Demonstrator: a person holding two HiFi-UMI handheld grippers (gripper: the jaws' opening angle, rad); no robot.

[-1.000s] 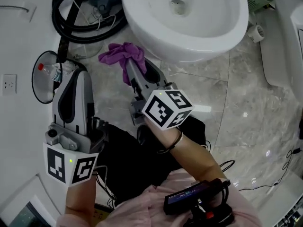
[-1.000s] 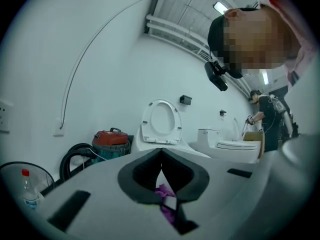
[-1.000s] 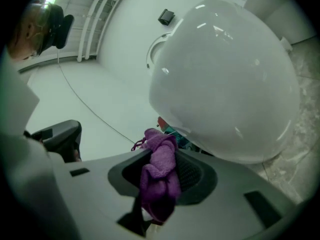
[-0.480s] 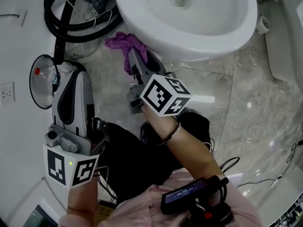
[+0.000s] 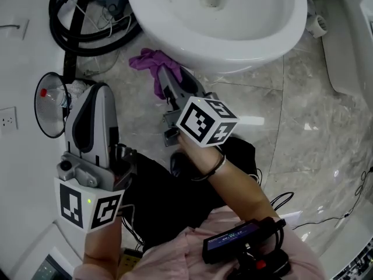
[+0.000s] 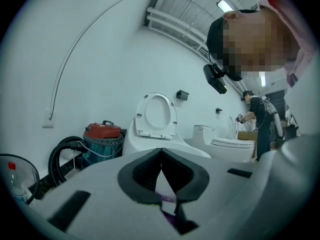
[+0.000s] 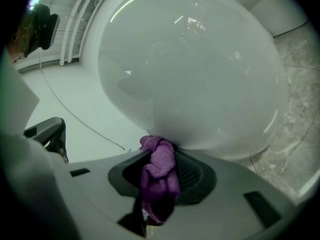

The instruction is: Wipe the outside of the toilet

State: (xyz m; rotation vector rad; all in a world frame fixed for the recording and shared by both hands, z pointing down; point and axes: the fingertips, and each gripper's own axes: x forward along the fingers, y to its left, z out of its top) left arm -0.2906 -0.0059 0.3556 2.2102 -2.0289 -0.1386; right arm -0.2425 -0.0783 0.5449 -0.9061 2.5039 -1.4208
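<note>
The black hose [image 5: 59, 22] of a vacuum cleaner coils on the floor at far left. Beside it the left gripper [image 5: 96, 91] hangs low and idle, about where it hung a second ago. Its fingers are closed tip to tip with nothing clearly held between them. Toward the middle, the purple cloth [image 5: 149, 63] is clamped in the fingers of the right gripper [image 5: 164, 80]. The right gripper view shows the cloth bunched up through the pads and pressed against the curved white underside of the toilet [image 5: 250, 54]. Over the last second the cloth creeps a little farther along the bowl's lower left flank, staying in contact with the porcelain. That suggests a wiping stroke is under way rather than finished. The front and right of the bowl's outside, above the marble floor [image 5: 303, 127], appear not yet reached from this position.
</note>
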